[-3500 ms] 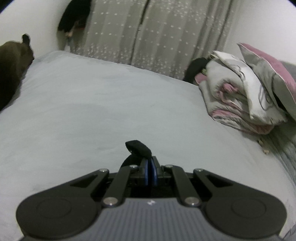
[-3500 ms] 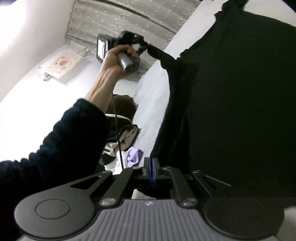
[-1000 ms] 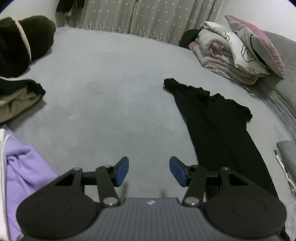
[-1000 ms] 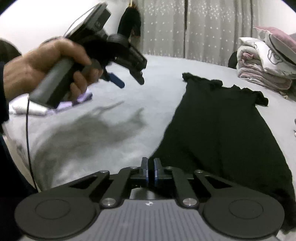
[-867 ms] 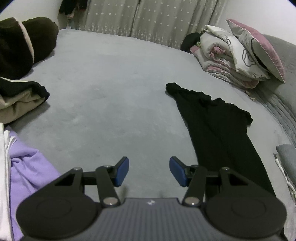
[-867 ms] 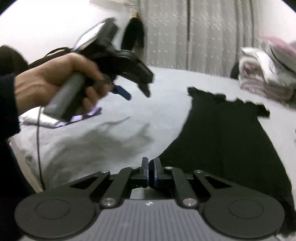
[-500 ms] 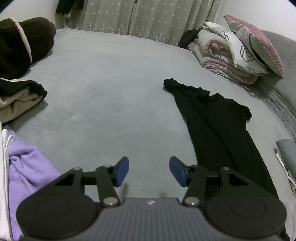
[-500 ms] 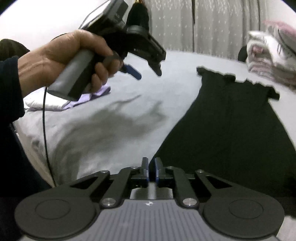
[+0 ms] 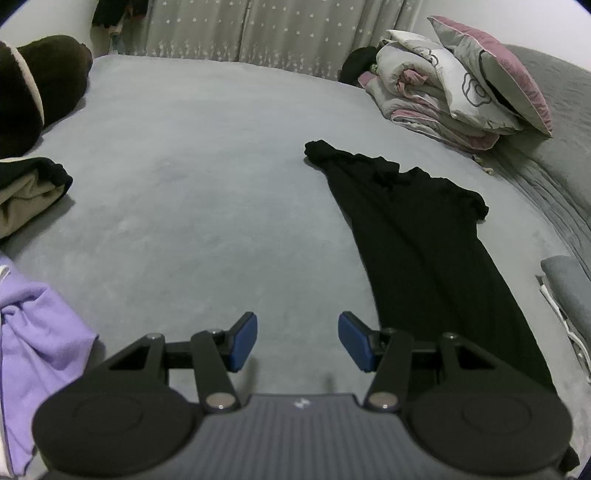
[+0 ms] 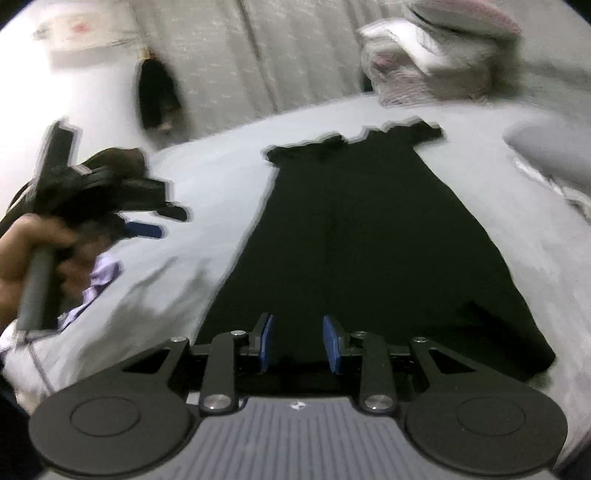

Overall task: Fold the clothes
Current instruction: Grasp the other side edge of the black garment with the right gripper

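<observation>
place: bedroom | signs: bed (image 9: 207,155), pillow (image 9: 491,70), curtains (image 9: 266,29)

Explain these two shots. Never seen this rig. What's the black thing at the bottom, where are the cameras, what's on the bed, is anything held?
No robot here: a person holds a handheld gripper in each hand, each with a fisheye camera looking forward along its two blue-padded jaws. The black gear at the bottom of each picture is that gripper itself.

One view is from the left gripper, jaws apart over bare bed, nothing held. The other, blurred, is from the right gripper; its jaws have just been opening and stand apart above the hem of the black dress, not pressing it. That view also shows the person's hand holding the left gripper.

On the bed: the dress laid flat, a purple garment, a tan and black one, and folded bedding with a pillow.
</observation>
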`<state>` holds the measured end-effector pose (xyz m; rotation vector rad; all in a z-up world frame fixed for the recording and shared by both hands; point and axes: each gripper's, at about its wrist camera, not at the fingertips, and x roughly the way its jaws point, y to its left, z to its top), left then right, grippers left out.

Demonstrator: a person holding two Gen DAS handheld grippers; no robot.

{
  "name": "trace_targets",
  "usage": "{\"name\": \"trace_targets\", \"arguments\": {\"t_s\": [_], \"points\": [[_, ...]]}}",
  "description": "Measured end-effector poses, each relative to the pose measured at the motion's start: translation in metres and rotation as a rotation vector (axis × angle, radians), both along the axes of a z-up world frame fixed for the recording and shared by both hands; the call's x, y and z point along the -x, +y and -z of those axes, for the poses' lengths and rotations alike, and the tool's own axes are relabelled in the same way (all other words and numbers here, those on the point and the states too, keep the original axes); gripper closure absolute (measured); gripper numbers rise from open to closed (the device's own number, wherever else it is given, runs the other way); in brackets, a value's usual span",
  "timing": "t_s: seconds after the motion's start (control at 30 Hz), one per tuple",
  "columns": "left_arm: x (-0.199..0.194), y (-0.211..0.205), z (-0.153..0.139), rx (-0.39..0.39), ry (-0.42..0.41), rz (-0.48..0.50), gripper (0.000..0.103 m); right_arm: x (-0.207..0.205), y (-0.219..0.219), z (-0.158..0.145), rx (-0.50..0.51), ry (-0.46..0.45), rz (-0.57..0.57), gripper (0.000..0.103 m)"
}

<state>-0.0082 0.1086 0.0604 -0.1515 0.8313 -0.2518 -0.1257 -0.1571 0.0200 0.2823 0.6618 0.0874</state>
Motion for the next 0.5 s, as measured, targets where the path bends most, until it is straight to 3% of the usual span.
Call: {"name": "trace_targets", "arguments": {"t_s": [0.07,0.1,0.13,0.27,0.37,0.43,0.5], "points": [[0.002,-0.003,0.001,0.005,0.009,0.023,0.052,-0.005,-0.010,0.009,-0.069,0.055,-0.001,0.073],[0.003,-0.004,0.002,0.005,0.012,0.033,0.052,-0.005,-0.014,0.012,-0.108,0.064,0.004,0.080],[0.004,-0.006,0.002,0.005,0.014,0.043,0.052,-0.005,-0.016,0.012,-0.133,0.053,0.002,0.097],[0.006,-0.005,0.002,-0.022,0.009,0.013,0.052,0.005,-0.018,-0.002,-0.314,-0.051,-0.047,0.096],[0.003,0.002,0.004,-0.011,0.026,-0.012,0.052,0.014,-0.027,-0.004,-0.532,-0.088,-0.042,0.096],[0.003,0.004,0.005,-0.004,0.036,-0.016,0.052,0.017,-0.034,0.001,-0.662,-0.092,-0.008,0.096],[0.003,0.003,0.005,-0.007,0.037,-0.010,0.052,0.020,-0.047,0.011,-0.703,-0.073,0.078,0.096]]}}
